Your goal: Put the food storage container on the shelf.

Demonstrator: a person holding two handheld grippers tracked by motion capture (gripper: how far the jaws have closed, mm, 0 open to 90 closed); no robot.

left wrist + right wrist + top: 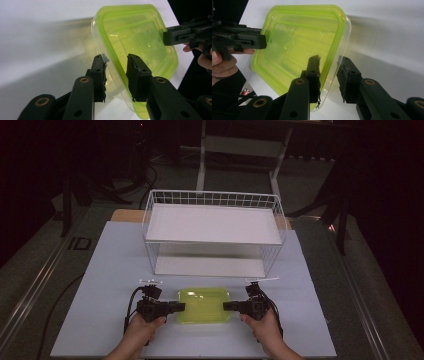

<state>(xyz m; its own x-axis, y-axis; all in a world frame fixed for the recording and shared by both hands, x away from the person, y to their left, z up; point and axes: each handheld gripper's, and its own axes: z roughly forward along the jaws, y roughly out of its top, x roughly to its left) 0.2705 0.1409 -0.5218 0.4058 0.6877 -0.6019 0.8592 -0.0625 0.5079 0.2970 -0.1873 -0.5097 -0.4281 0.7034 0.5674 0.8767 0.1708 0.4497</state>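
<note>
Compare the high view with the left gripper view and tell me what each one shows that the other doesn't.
High view alone: the white wire basket standing beyond the container, the person's two hands on the table, and the dark floor around it.

Left gripper view alone: the left hand-held gripper with its jaws straddling the container's rim, a gap showing on either side, and the clear body under the green lid.

Both: the lidded green container and the right hand-held gripper at its opposite edge.

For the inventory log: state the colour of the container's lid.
Translucent lime green lid, clearest in the right gripper view.
</note>
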